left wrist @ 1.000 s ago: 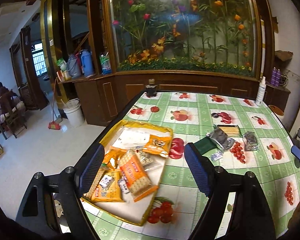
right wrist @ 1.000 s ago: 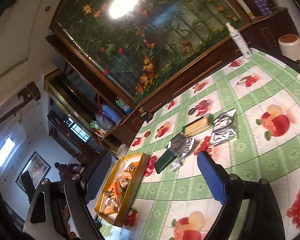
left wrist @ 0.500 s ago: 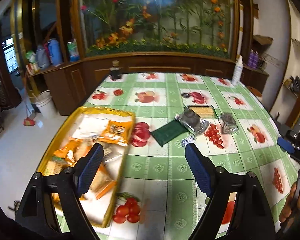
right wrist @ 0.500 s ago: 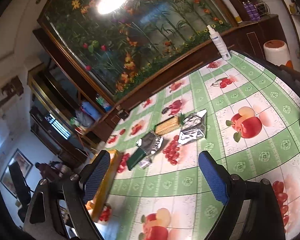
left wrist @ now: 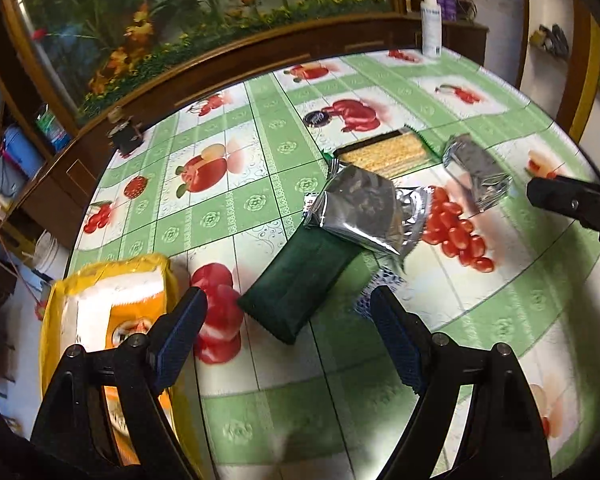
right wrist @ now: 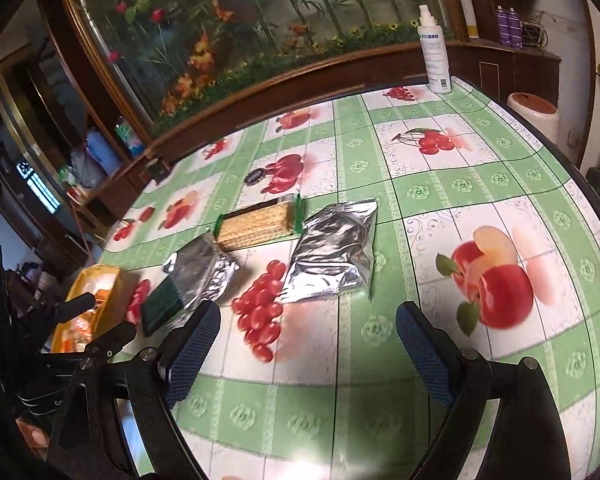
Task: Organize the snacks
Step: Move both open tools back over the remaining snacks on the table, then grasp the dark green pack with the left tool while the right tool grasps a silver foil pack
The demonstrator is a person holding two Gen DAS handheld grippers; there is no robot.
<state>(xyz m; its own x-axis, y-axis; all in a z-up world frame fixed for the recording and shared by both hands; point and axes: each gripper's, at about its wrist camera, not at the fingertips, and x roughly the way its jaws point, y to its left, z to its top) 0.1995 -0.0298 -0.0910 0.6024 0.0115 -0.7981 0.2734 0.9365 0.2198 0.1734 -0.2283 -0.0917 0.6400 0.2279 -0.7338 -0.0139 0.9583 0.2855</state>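
Green packet [left wrist: 300,280] — between parted fingers [left wrist: 180,332]

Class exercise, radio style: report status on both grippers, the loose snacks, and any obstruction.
Left gripper open, empty, facing green packet. Right gripper open, empty, facing silver pouch. Yellow tray holds snacks. Nothing blocking.
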